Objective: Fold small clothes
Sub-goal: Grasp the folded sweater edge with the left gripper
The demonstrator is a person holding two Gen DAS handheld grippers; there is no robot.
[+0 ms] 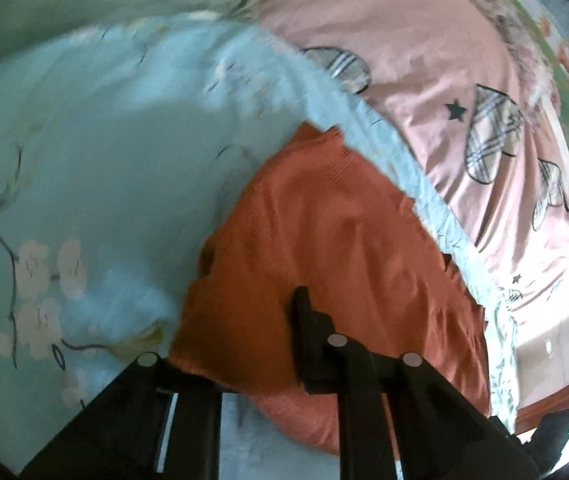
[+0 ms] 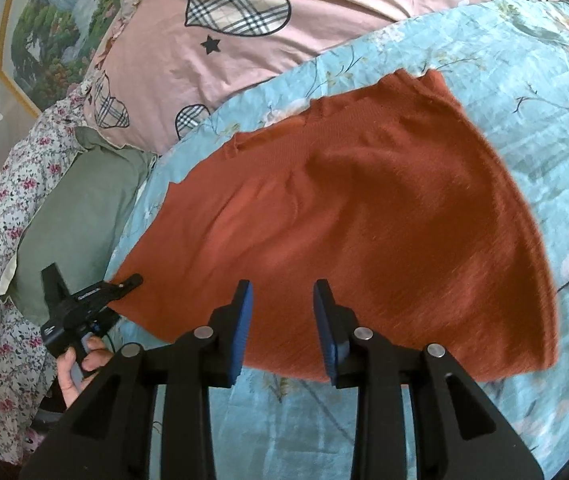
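A rust-orange knit garment (image 2: 364,216) lies spread on a light blue floral sheet (image 2: 524,92). My right gripper (image 2: 282,300) is open, its blue pads just above the garment's near edge, holding nothing. My left gripper (image 2: 130,280) shows at the garment's left corner in the right wrist view and appears shut on that corner. In the left wrist view the garment (image 1: 324,240) fills the centre. A fold of it drapes between my left gripper's fingers (image 1: 308,320); only one fingertip shows.
A pink quilt with plaid hearts (image 2: 284,40) lies behind the blue sheet. A green pillow (image 2: 84,208) and flowered fabric (image 2: 0,260) sit at the left. A framed landscape picture (image 2: 44,40) hangs on the wall. The bed's wooden edge (image 1: 556,400) shows at lower right.
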